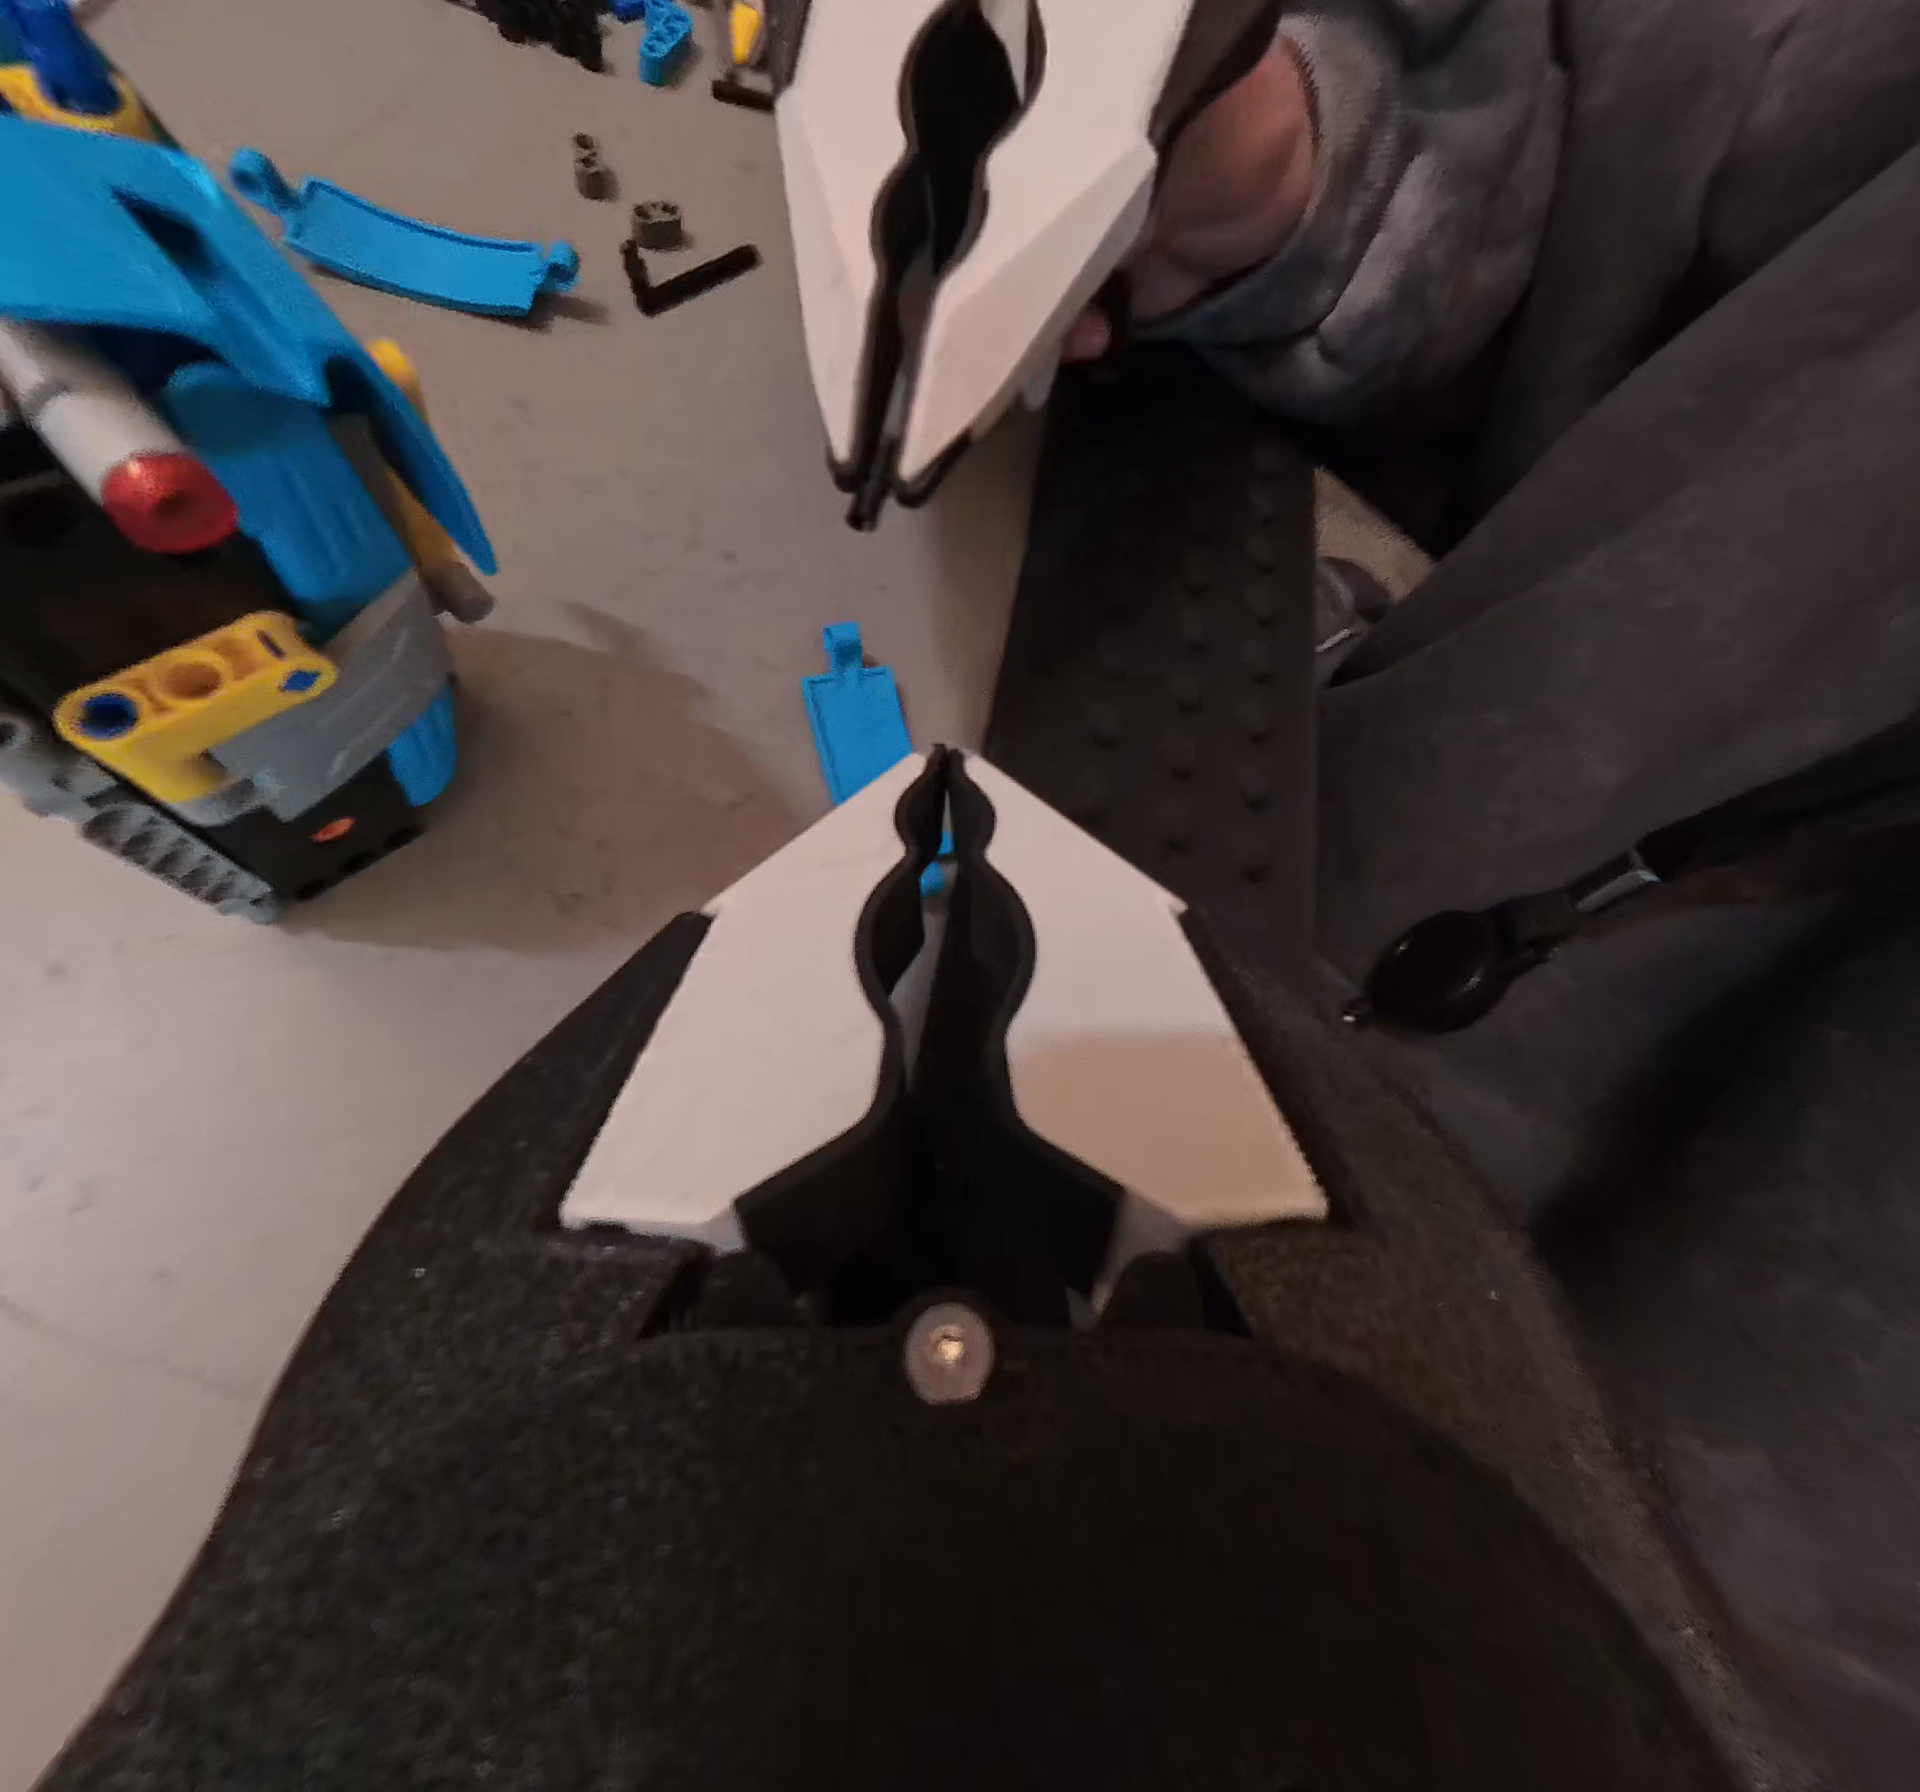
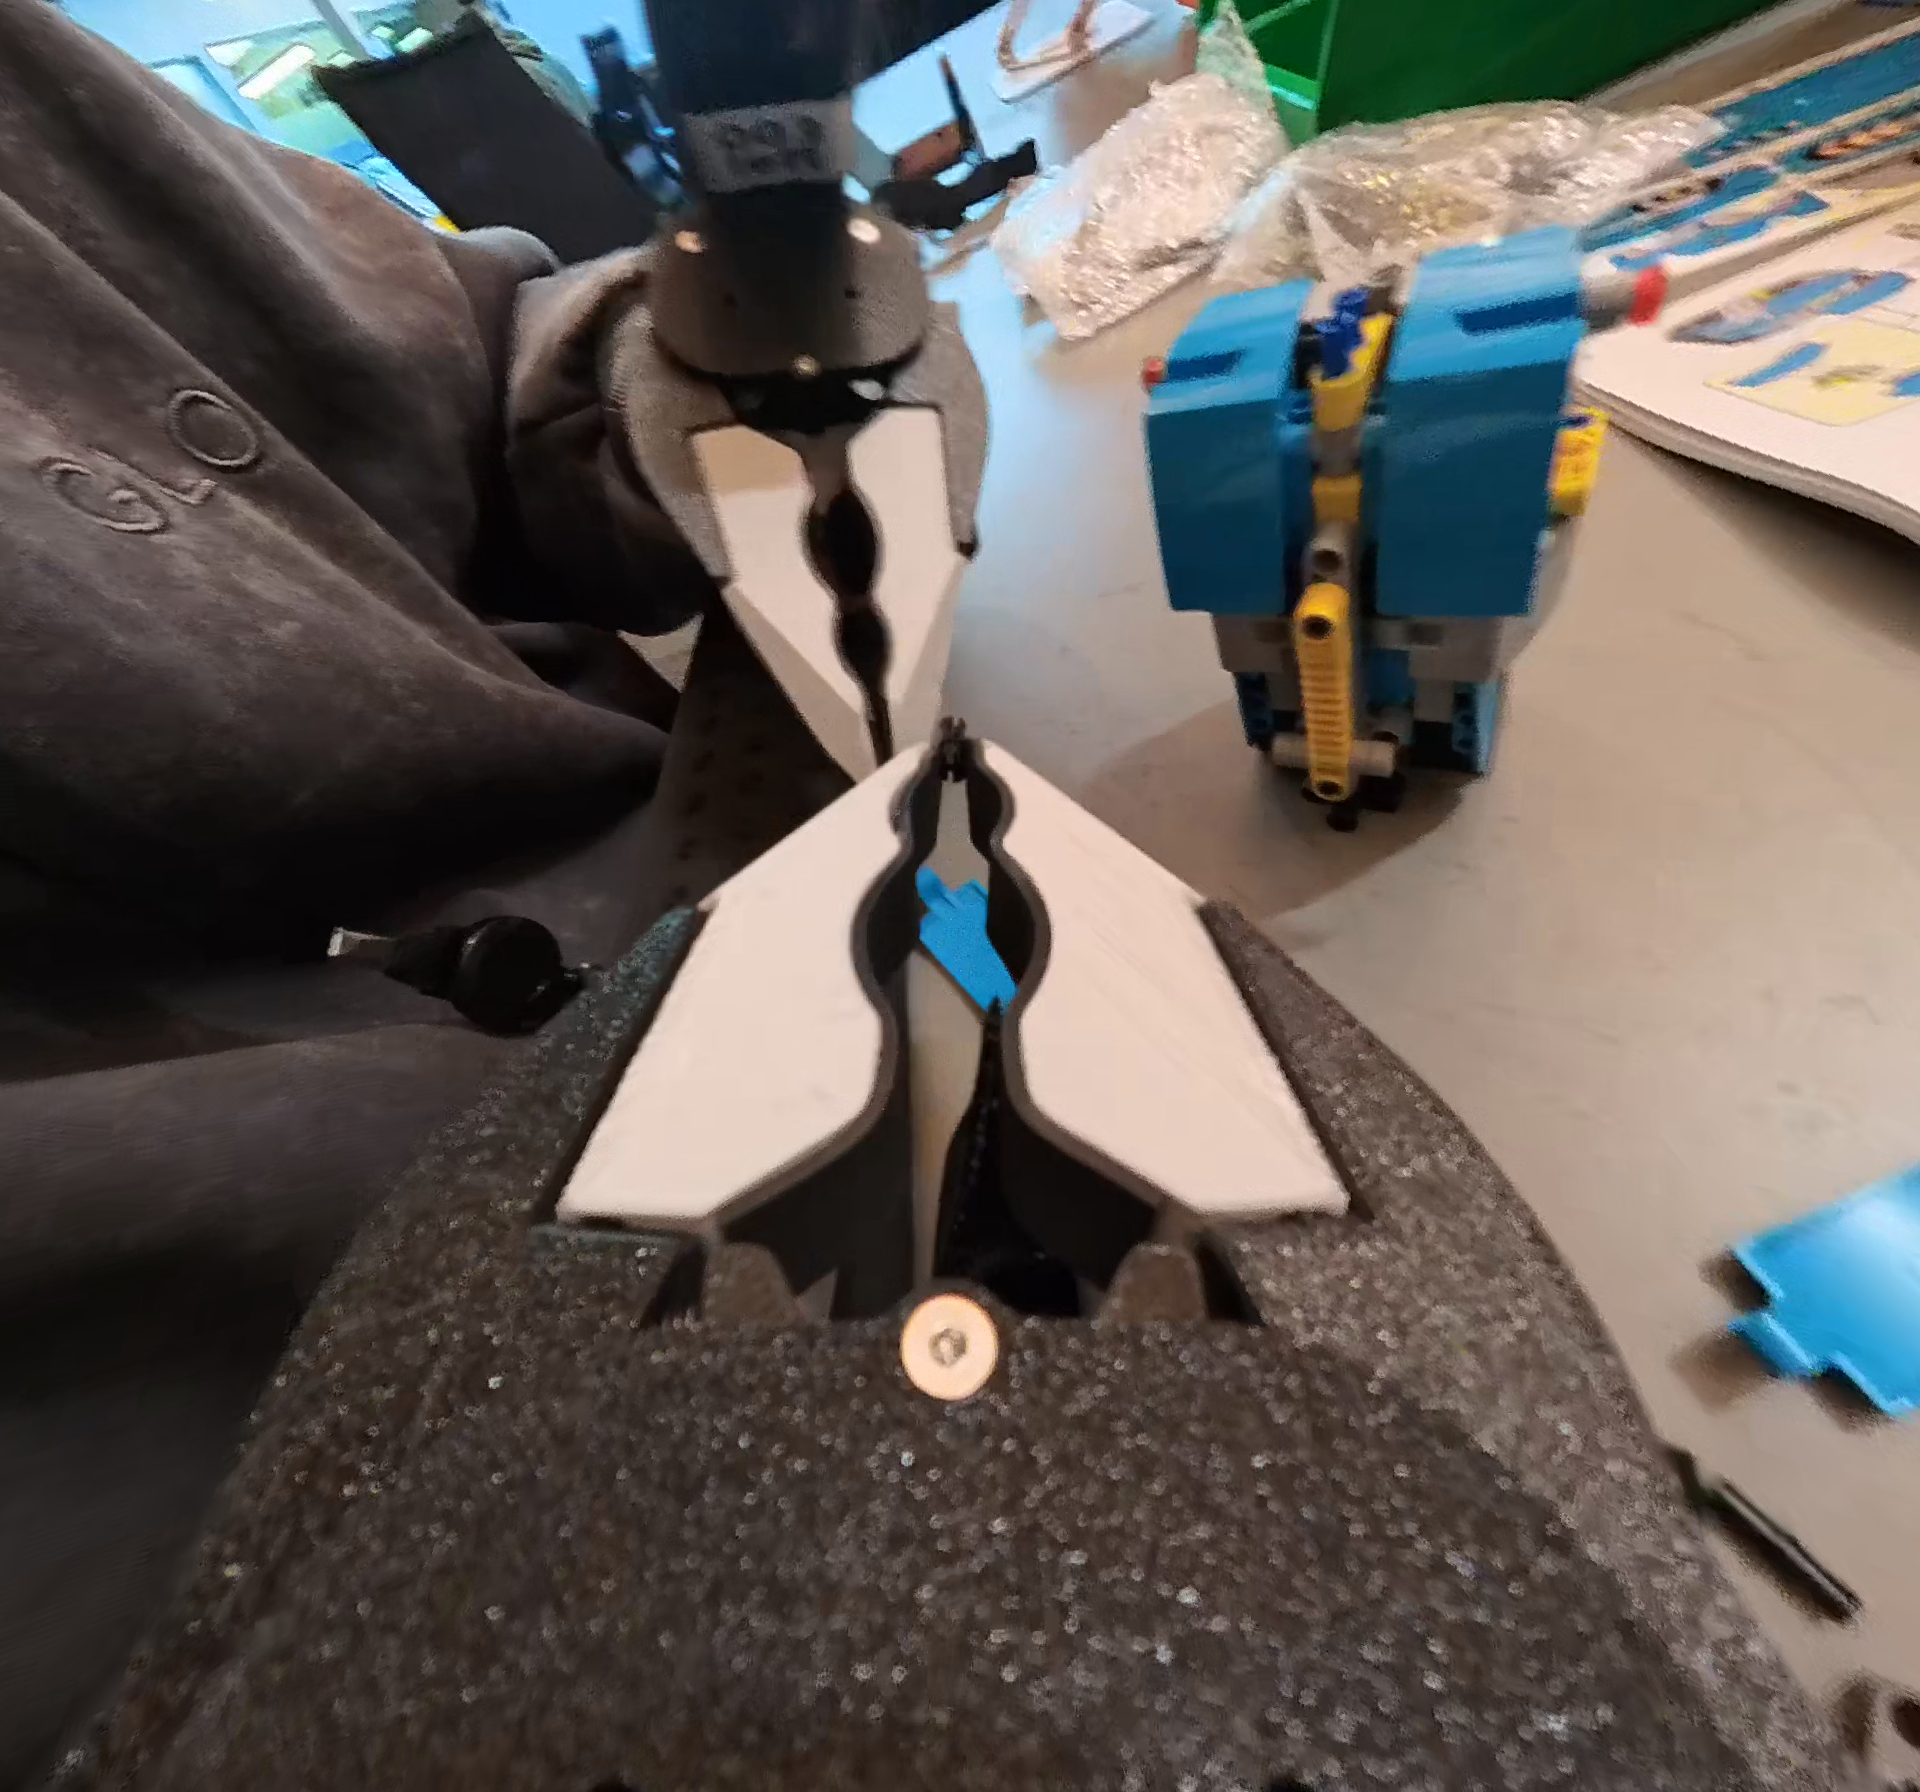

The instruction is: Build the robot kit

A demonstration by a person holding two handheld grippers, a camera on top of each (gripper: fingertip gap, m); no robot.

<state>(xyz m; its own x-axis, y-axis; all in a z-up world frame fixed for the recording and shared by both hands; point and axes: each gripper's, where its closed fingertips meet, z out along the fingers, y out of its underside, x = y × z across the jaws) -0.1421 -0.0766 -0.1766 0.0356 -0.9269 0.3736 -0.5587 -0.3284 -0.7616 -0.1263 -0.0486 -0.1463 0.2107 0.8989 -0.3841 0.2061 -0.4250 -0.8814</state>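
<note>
Left gripper (image 1: 943, 763) clenched, tips touching flat blue piece (image 1: 857, 703). Right gripper (image 2: 951, 740) clenched on small black pin (image 2: 950, 732). Blue-yellow brick model (image 2: 1361, 495) nearby on grey table (image 2: 1507, 963). Embroidered lettering on dark sweatshirt (image 2: 260, 651).

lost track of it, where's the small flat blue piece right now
In the left wrist view the small flat blue piece lies on the table just ahead of the left gripper, left of the dark studded strip.
</note>
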